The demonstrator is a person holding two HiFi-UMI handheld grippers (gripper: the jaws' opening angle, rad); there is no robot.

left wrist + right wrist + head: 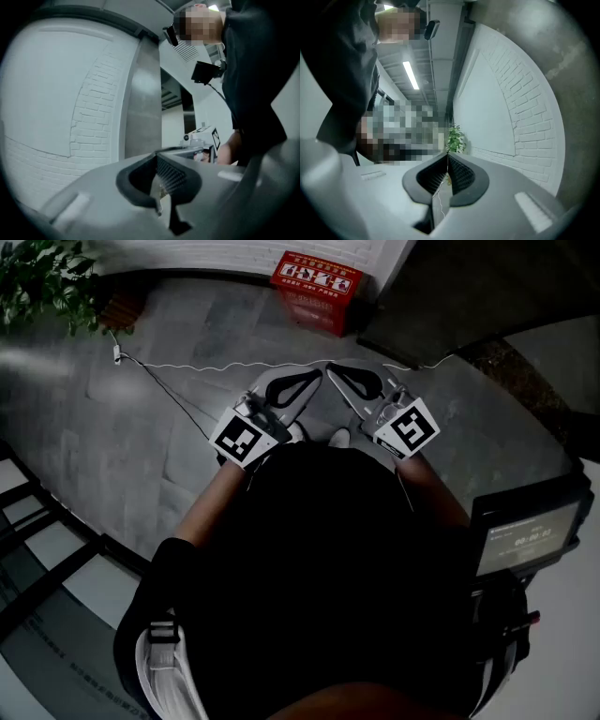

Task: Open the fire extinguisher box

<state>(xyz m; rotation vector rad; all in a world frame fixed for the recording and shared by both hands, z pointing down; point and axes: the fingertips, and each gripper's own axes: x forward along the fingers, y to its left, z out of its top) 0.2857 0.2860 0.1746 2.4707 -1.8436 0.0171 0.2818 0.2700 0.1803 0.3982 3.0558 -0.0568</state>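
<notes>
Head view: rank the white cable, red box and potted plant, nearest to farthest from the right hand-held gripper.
1. White cable: floor, just ahead of the right hand-held gripper.
2. Red box: farther ahead, by the wall.
3. Potted plant: far left.

Plenty of bare grey floor ahead of the left claw and right claw, all the way up to the red fire extinguisher box. Nothing stands on that stretch. The only thing crossing it is a thin pale cord running left to right; can't tell if it lies on the tiles or hangs above them. The box sits against the white brick wall, so there's no room behind it. A potted plant fills the far left corner, well apart from the box. Dark railing bars close off the near left, and a screen unit sits close at the person's right. The claw tips nearly meet, with barely a gap between them.
</notes>
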